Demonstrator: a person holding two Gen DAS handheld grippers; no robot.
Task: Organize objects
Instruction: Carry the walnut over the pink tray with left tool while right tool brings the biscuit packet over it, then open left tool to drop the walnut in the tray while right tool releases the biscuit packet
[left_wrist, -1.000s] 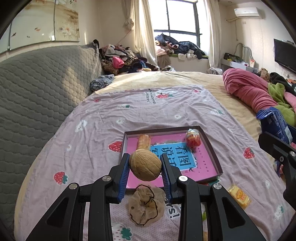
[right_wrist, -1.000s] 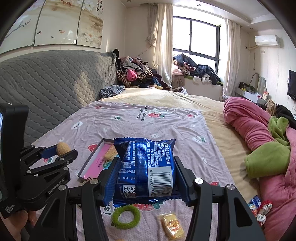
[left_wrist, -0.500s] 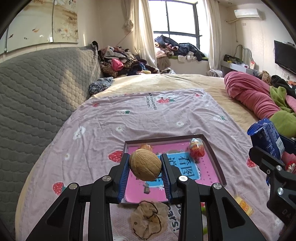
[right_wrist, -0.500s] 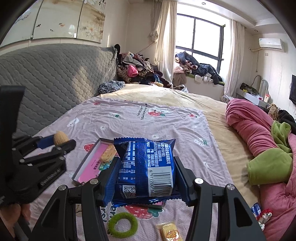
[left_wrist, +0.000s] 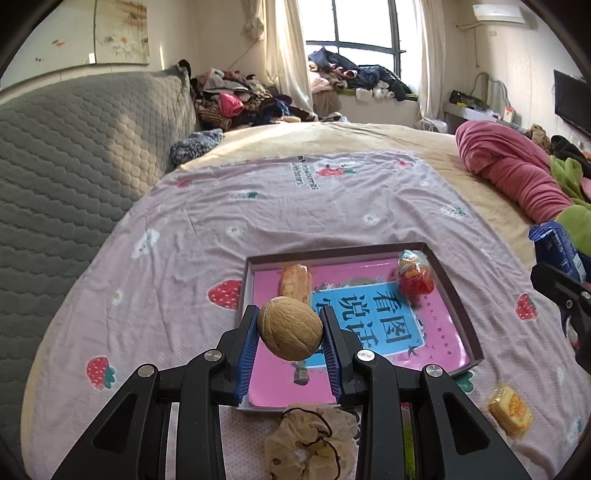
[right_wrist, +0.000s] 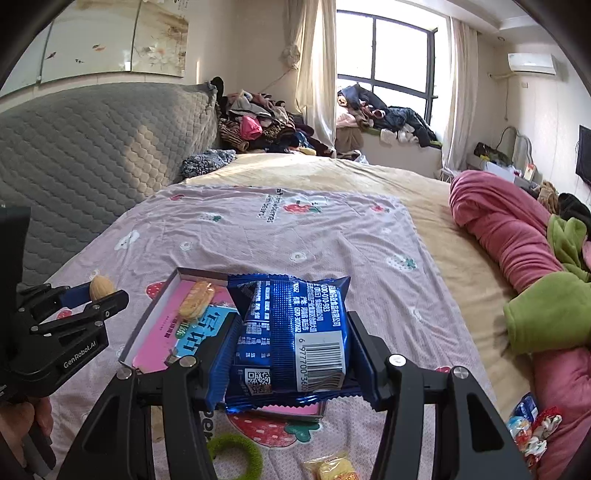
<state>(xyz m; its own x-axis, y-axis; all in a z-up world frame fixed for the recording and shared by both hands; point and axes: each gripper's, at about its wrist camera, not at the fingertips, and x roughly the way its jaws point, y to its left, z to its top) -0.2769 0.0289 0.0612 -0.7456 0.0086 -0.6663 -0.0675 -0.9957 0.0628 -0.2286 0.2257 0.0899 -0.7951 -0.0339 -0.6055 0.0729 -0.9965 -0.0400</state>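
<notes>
My left gripper (left_wrist: 290, 332) is shut on a walnut (left_wrist: 290, 328), held above the near left part of a pink tray (left_wrist: 458, 306) on the bed. The tray holds a wrapped bun (left_wrist: 296, 280) and a red wrapped snack (left_wrist: 414, 274). My right gripper (right_wrist: 291, 347) is shut on a blue snack packet (right_wrist: 291, 332), above the tray's near right part (right_wrist: 147, 332). In the right wrist view the left gripper (right_wrist: 96, 295) with the walnut (right_wrist: 100, 288) is at the left. The right gripper's finger (left_wrist: 565, 291) and packet (left_wrist: 554, 247) show at the left wrist view's right edge.
A beige scrunchie (left_wrist: 314, 439) lies just before the tray. A yellow wrapped sweet (left_wrist: 511, 408) and a green ring (right_wrist: 236, 456) lie on the strawberry sheet. A grey headboard (left_wrist: 66, 155) is left; pink and green bedding (right_wrist: 517, 236) right, small wrapped snacks (right_wrist: 532, 428) beside it.
Both grippers have shifted over the tray, still holding the walnut and the packet. The left one drew back and rose half a second ago and is now forward and lower again.
</notes>
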